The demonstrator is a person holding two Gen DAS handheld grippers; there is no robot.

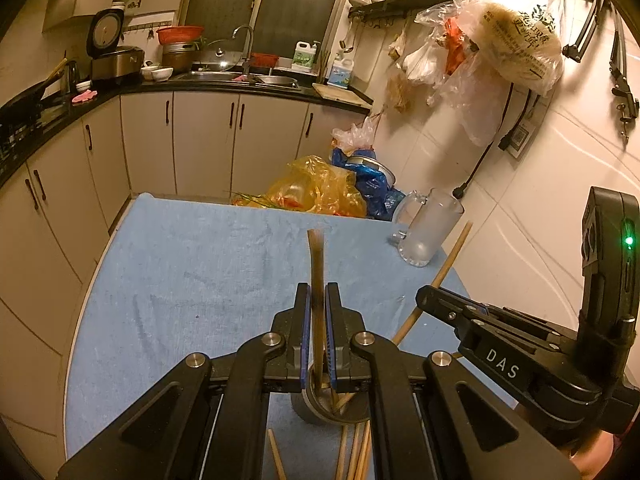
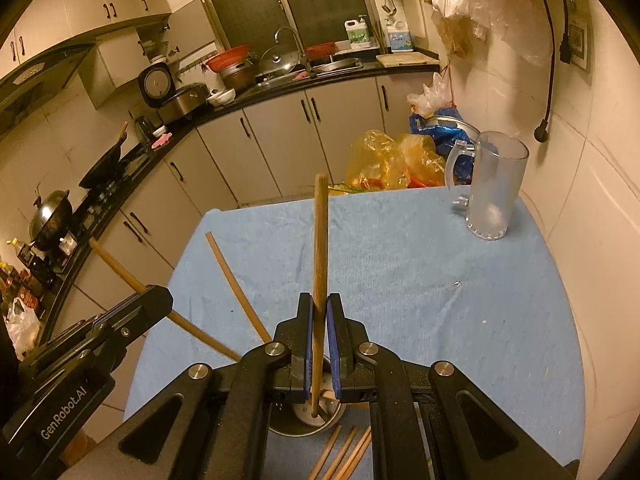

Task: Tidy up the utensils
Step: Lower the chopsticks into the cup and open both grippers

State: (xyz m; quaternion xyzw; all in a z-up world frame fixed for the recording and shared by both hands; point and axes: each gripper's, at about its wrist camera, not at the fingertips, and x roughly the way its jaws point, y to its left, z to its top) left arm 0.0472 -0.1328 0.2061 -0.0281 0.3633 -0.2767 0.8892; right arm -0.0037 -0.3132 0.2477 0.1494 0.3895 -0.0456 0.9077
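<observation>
Nearest you, loose chopsticks [image 2: 344, 456] lie on the blue cloth [image 2: 400, 264] just in front of the metal holder cup [image 2: 308, 420], which sits right under both sets of jaws. A few sticks [image 1: 342, 400] already lean inside it.

Your right gripper [image 2: 320, 312] is clenched on a round wooden chopstick [image 2: 320, 240], held nearly upright with its lower tip already inside the cup's mouth. Your left gripper [image 1: 318, 300] is clamped on a darker chopstick [image 1: 316, 256], also steep, its lower end passing down toward the cup rim; whether that tip is inside or only at the rim is hard to tell.

The main risk is crowding, since two sticks and two sets of jaws are aimed at one small opening. If you bring both down together, the fingers may knock each other or tip the light cup over on the soft cloth, spilling what already stands in it. Let go too high and a stick may bounce off the rim. The left stick looks blurred at its top, so it may be swinging; steady it first.

Farther out, one more chopstick [image 2: 236, 280] lies flat on the cloth, and the frosted glass mug [image 2: 494, 188] stands near the far corner, well clear.
</observation>
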